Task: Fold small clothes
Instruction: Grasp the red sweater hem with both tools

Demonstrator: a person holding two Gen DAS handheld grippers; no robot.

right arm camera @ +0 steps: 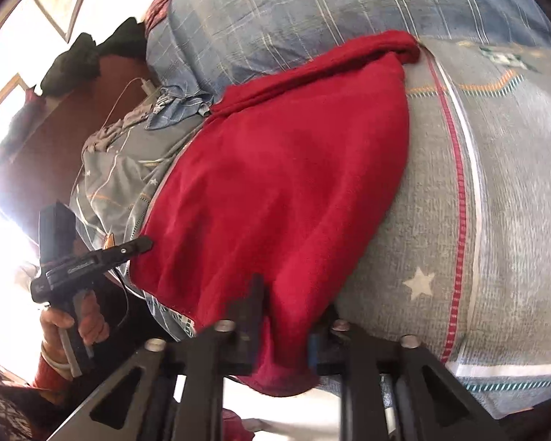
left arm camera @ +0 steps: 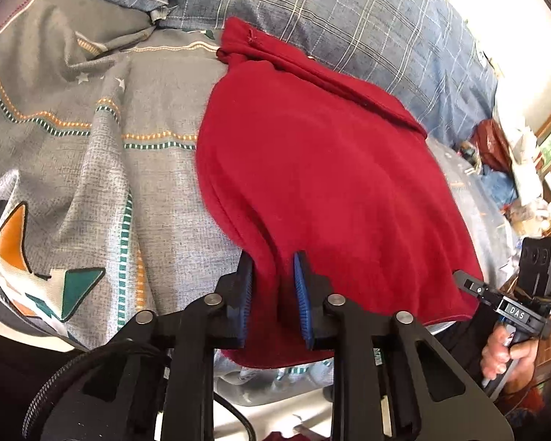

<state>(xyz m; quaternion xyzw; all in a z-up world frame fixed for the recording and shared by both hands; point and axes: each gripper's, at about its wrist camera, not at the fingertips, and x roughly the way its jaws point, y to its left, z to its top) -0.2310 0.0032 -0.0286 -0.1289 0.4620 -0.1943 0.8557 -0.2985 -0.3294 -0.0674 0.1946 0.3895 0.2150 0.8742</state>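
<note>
1. Two grippers clamp the near hem of a red garment point(left arm camera: 323, 169), which lies spread on a grey bedsheet point(left arm camera: 92, 154)
2. Left gripper point(left arm camera: 273, 294) pinches the hem's left part
3. Right gripper point(right arm camera: 284, 327) pinches the hem's right corner
4. Far end of the garment rests against a blue plaid pillow point(right arm camera: 312, 11)

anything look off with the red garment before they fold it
Mostly fine: the red garment lies fairly flat on the grey bedspread, its near edge pinched by the left gripper and right gripper. Only its far end is bunched and rolled against the blue plaid bedding.
</note>
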